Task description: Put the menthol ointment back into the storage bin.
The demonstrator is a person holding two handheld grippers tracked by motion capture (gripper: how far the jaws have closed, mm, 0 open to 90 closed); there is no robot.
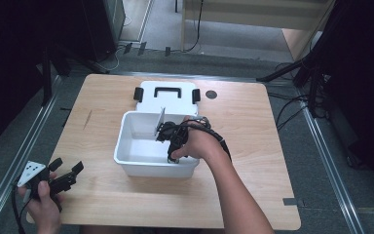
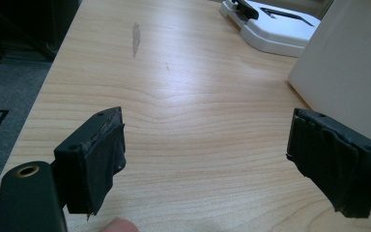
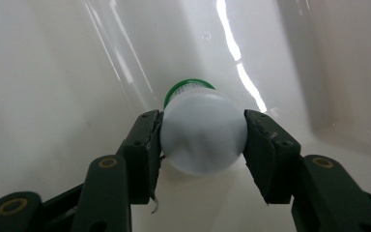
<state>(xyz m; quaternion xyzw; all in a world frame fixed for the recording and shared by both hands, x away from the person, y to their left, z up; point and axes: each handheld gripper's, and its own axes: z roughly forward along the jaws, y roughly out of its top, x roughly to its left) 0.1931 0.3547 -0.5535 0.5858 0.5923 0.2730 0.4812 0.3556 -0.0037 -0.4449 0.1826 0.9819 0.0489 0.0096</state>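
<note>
Two grippers at one wooden table [image 1: 253, 146]. Left gripper [image 1: 63, 178]: held at the near left corner of the tabletop, near its front edge, jaws spread wide with nothing between them; in the left gripper view, bare wood lies ahead of it, with the white bin's outer wall [image 2: 348, 72] to its right. White lid [image 1: 165, 93] with black handle and clips: flat on the table just behind the bin, close to the far edge. White bin [image 1: 126, 146]: centre of the table, open-topped, a thin upright divider [image 1: 160, 122] inside. Right gripper [image 3: 203, 140]: reaching down into the bin, jaws closed on a small white bottle [image 3: 203, 135] with green cap, close to the bin's walls.
</note>
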